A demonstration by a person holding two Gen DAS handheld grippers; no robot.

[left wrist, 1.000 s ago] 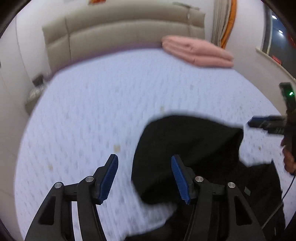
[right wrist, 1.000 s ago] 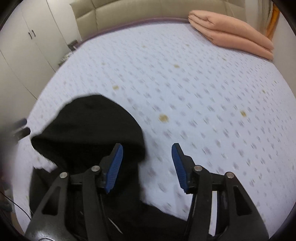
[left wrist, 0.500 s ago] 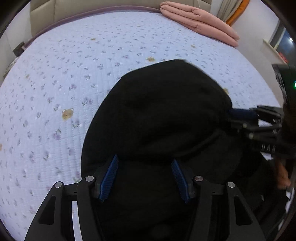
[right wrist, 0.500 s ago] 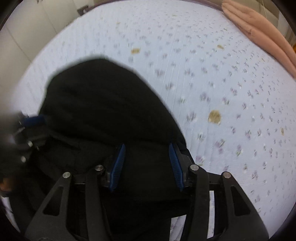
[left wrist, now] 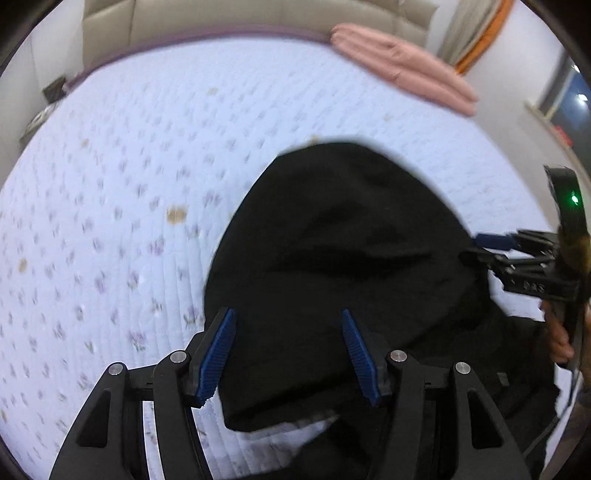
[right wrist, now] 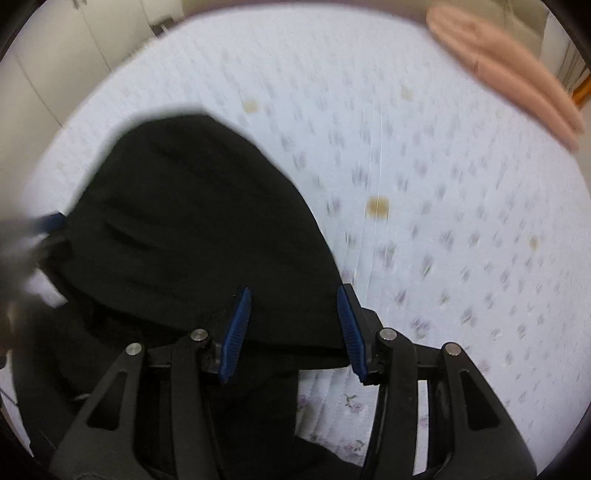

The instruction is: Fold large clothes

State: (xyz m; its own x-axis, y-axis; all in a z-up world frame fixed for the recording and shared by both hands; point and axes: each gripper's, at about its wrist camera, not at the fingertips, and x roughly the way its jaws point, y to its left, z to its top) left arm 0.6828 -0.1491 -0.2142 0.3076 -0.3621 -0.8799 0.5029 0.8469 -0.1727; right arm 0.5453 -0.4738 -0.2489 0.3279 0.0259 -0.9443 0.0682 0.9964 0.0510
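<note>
Both grippers are hanging steeply over the near edge of the bed, and both are now sitting lower and closer to the cloth than a second ago, when they were still looking out across the bed. The left gripper (left wrist: 286,312) is keeping its jaws well apart, unchanged in width, with the near left part of the hood (left wrist: 351,240) lying between the blue pads; no pad is visibly pressing on the fabric. The right gripper (right wrist: 292,288) has just been closing its jaws a little and is now straddling the hood's near right edge, with cloth between the pads. Its jaws still stand apart and I am not seeing a pinch yet. In my judgement this means the reach is ending and a two-point grasp at the base of the hood is coming, probably to fold it down over the body.

Closest to the cameras, the rest of the black hoodie (right wrist: 122,369) is lying bunched beneath the tools at the bed's near edge, with a sliver of the bedspread (left wrist: 129,184) showing under the hood's lower rim. Farther out, the hood is spreading flat on the flowered quilt, its rounded crown pointing away toward the headboard (left wrist: 221,22). The garment's long axis is therefore running from the near edge toward the head of the bed. Well beyond it, a folded pink blanket (left wrist: 402,70) is resting at the far right corner, apart from the work.
</note>
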